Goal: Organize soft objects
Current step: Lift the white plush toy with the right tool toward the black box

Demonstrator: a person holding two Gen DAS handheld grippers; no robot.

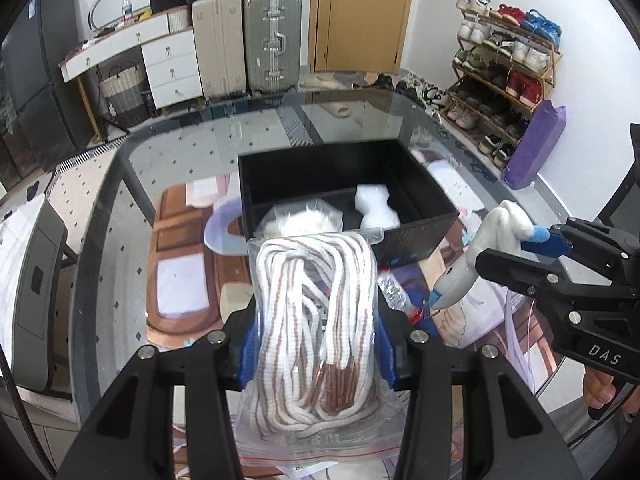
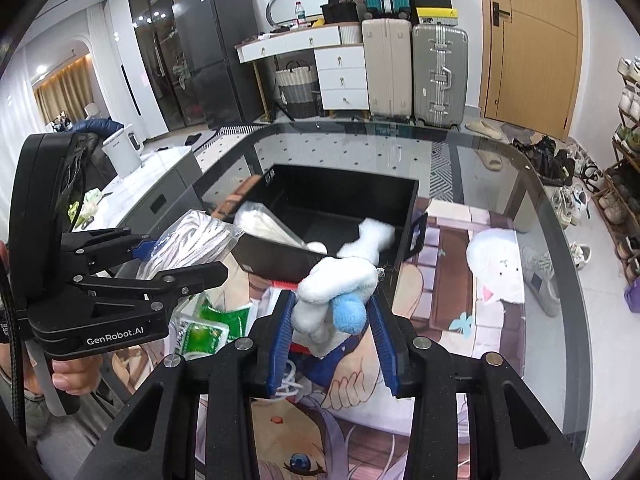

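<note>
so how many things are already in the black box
2: a bagged white fluffy item at the box's near left, and a white bone-shaped plush on its right side. More may be hidden behind the near wall.

The left gripper clamps a bagged rope at six o'clock. A black box lies beyond at twelve. At three o'clock, the right gripper pinches a plush toy.
</note>
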